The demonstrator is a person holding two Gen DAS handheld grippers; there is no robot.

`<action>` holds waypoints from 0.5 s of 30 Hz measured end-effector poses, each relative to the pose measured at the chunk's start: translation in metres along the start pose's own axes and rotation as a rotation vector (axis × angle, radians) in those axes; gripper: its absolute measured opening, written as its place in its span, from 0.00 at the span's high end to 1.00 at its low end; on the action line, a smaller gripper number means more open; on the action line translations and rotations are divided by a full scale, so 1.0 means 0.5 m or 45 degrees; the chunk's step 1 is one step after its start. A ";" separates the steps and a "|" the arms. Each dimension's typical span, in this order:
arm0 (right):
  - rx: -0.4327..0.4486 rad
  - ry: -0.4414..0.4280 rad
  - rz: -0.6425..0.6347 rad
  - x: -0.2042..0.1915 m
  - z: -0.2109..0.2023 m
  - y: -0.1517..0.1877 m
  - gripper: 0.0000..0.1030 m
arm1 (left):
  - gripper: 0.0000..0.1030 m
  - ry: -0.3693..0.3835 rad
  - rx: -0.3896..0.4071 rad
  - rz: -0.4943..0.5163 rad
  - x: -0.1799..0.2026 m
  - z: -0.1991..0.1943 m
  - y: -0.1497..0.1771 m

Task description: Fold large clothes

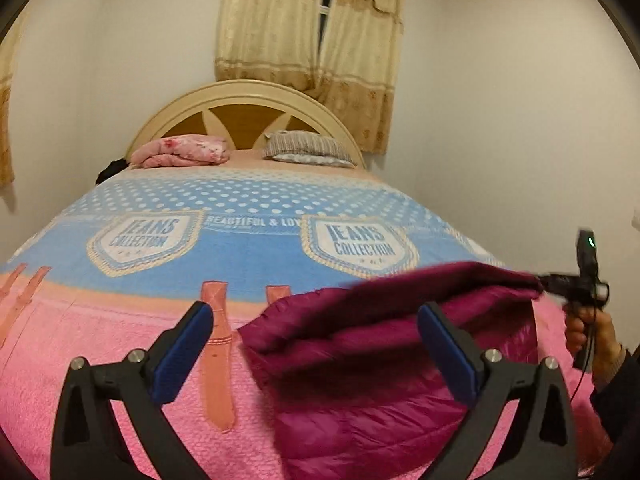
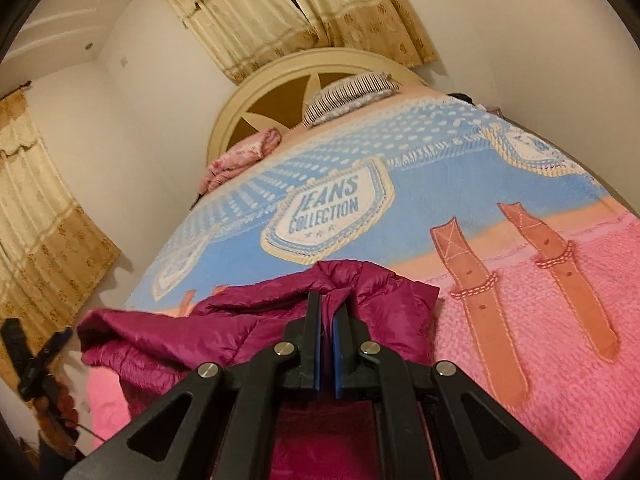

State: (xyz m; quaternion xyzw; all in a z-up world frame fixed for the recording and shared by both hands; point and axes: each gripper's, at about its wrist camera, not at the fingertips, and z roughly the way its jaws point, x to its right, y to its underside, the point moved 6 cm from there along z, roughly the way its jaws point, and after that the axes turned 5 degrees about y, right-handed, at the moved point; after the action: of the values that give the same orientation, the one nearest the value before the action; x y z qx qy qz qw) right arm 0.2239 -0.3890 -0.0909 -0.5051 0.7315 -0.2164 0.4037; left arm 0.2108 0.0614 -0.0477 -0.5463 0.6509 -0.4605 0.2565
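A magenta quilted jacket (image 1: pixel 360 364) lies bunched on the pink part of the bed blanket (image 1: pixel 100 340), near the bed's foot. My left gripper (image 1: pixel 316 309) stands wide open just above it; the jacket's folded edge lies between and beyond the blue pads, and neither pad presses on it. In the right wrist view my right gripper (image 2: pixel 329 300) is shut on a raised fold of the jacket (image 2: pixel 180 336). The left wrist view shows that gripper (image 1: pixel 541 280) at the jacket's right end, in a person's hand (image 1: pixel 588 332). The left gripper's body (image 2: pixel 36 356) appears at the far left of the right wrist view.
The blanket (image 2: pixel 560 320) is pink near me and blue farther off, with "JEANS COLLECTION" badges. At the rounded headboard (image 1: pixel 240 98) lie a folded pink quilt (image 1: pixel 180 152) and a striped pillow (image 1: pixel 308 148). Beige curtains (image 1: pixel 308 28) hang behind; white walls flank the bed.
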 end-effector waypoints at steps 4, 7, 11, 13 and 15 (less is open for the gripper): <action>-0.018 0.048 -0.028 -0.003 0.064 -0.004 0.96 | 0.00 -0.025 -0.069 0.176 0.092 0.079 0.031; -0.032 0.060 0.006 0.009 0.108 -0.007 0.96 | 0.00 -0.060 -0.125 0.272 0.134 0.144 0.059; -0.048 0.067 0.006 0.013 0.140 -0.005 0.96 | 0.00 -0.108 -0.211 0.319 0.152 0.229 0.107; -0.048 0.085 -0.029 0.008 0.150 -0.002 0.95 | 0.00 -0.131 -0.247 0.297 0.139 0.258 0.123; -0.055 0.082 -0.025 0.009 0.157 0.000 0.95 | 0.00 -0.147 -0.278 0.238 0.118 0.278 0.134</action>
State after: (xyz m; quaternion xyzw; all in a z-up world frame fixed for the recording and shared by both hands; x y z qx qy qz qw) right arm 0.2865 -0.3860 -0.1382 -0.5135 0.7436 -0.2206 0.3669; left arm 0.2794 -0.0403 -0.1582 -0.5335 0.7294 -0.3289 0.2742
